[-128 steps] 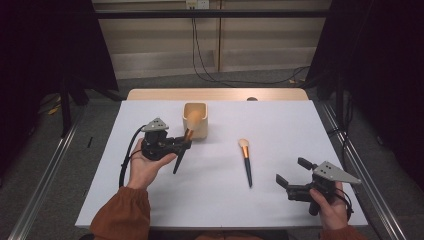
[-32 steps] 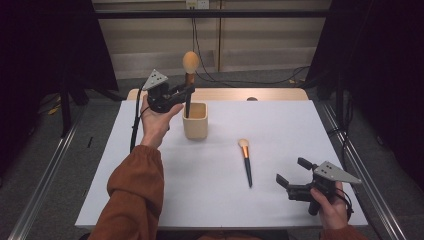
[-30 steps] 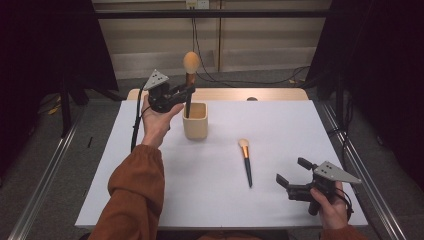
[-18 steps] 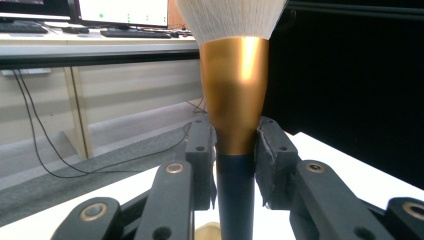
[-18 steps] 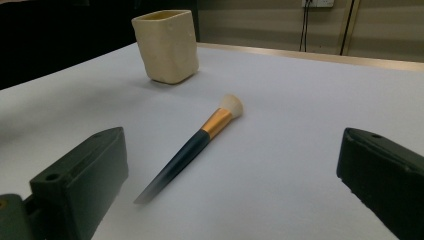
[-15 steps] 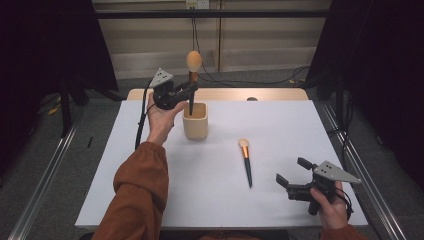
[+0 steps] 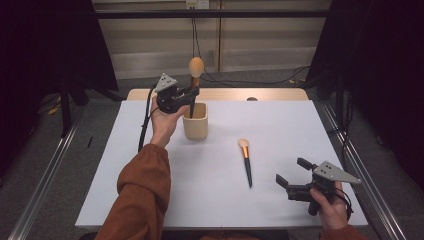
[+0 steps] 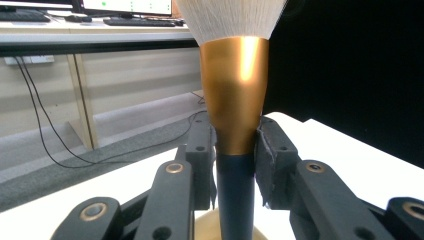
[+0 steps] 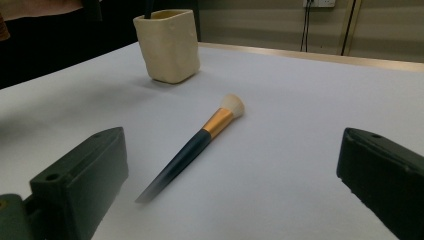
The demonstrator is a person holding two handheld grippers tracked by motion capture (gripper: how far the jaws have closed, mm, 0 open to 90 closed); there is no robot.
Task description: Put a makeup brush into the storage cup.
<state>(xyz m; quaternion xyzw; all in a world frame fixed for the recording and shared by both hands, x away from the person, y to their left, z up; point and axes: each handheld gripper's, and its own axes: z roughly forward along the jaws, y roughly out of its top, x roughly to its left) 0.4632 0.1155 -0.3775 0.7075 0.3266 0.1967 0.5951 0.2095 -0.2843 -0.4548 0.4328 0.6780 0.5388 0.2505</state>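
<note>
While the left gripper [image 7: 189, 95] is clamping the big brush [image 7: 195, 80] upright over the cup [image 7: 195, 121], the step in hand, as I judge it, is lowering the handle straight into the opening. In the high view the brush's dark handle tip is dipping just inside the cup's rim, with the rounded tan bristle head pointing to twelve o'clock above the gripper. Doing this well probably means keeping the handle vertical and centred, sinking until it bottoms out, and only then letting go, so the light cup is not tipping. The cup is sitting on the white table [image 7: 150, 190], pale cream, squarish with soft corners. At about four o'clock from it a second brush [image 7: 245, 161] is lying flat, bristles toward the cup. The right gripper [image 7: 295, 177] is resting at the near right corner, jaws standing wide apart and holding nothing.

In the left gripper view the pads [image 8: 272, 157] are pressing on both sides of the brush [image 8: 235, 115] where the shiny copper collar is meeting the matte navy handle; the white bristles are fanning out at the top.

In the right gripper view the open jaws are framing the lying brush [image 9: 192, 150], slim and tapering, with the cup [image 9: 167, 45] looking slightly dimpled, like unglazed clay.
</note>
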